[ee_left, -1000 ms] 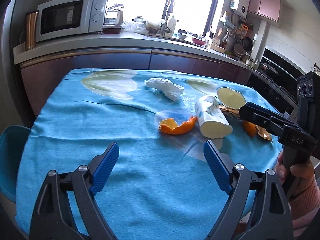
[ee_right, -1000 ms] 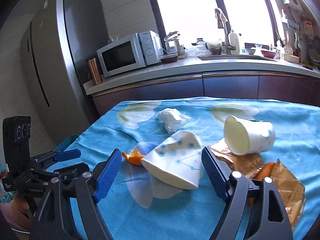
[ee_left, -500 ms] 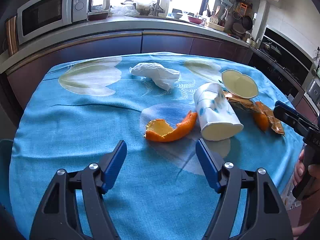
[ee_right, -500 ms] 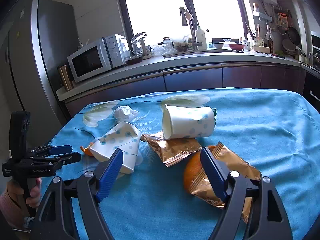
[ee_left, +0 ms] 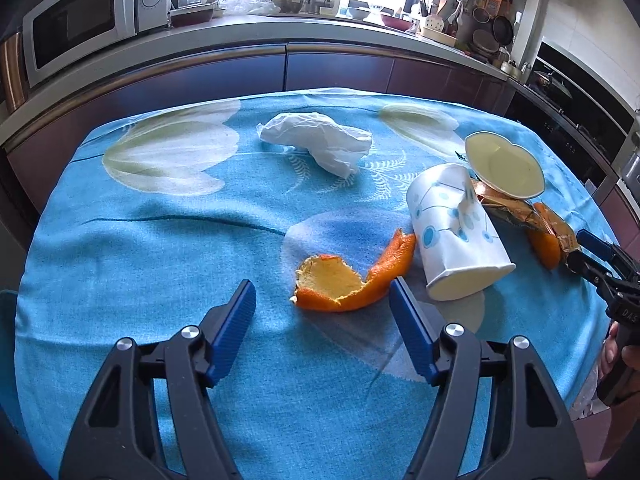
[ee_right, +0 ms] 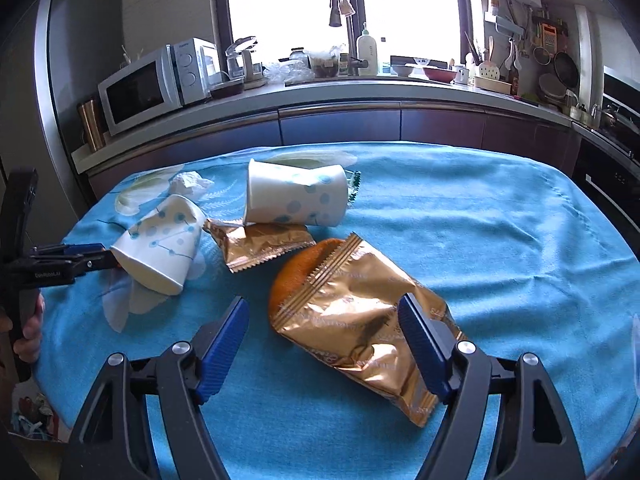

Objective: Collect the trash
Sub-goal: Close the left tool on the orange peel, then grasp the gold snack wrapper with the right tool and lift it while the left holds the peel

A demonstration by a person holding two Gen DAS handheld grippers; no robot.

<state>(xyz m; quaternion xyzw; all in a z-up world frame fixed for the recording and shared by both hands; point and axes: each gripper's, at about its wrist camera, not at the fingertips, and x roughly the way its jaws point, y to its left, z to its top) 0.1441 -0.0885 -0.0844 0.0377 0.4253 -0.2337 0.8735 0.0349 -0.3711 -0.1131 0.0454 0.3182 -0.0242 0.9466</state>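
Observation:
Trash lies on the blue tablecloth (ee_left: 140,248). In the left wrist view, my left gripper (ee_left: 322,296) is open with an orange peel (ee_left: 348,280) just ahead between its fingers. A dotted paper cup (ee_left: 456,236) lies on its side to the right, a second cup (ee_left: 504,166) behind it, a crumpled tissue (ee_left: 320,142) farther back. In the right wrist view, my right gripper (ee_right: 324,320) is open around a gold wrapper (ee_right: 360,316) that lies over an orange peel (ee_right: 296,272). A smaller gold wrapper (ee_right: 260,242) and both cups (ee_right: 296,198) (ee_right: 160,246) lie beyond.
A kitchen counter (ee_right: 360,92) with a microwave (ee_right: 156,84), sink tap and utensils runs behind the table. An oven front (ee_left: 568,120) stands at the right. The table's edges fall off near both grippers. A teal chair (ee_left: 6,320) sits at the left edge.
My left gripper has moved forward and down towards the orange peel. My right gripper has swung right from the crushed cup and closed in over the large gold wrapper.

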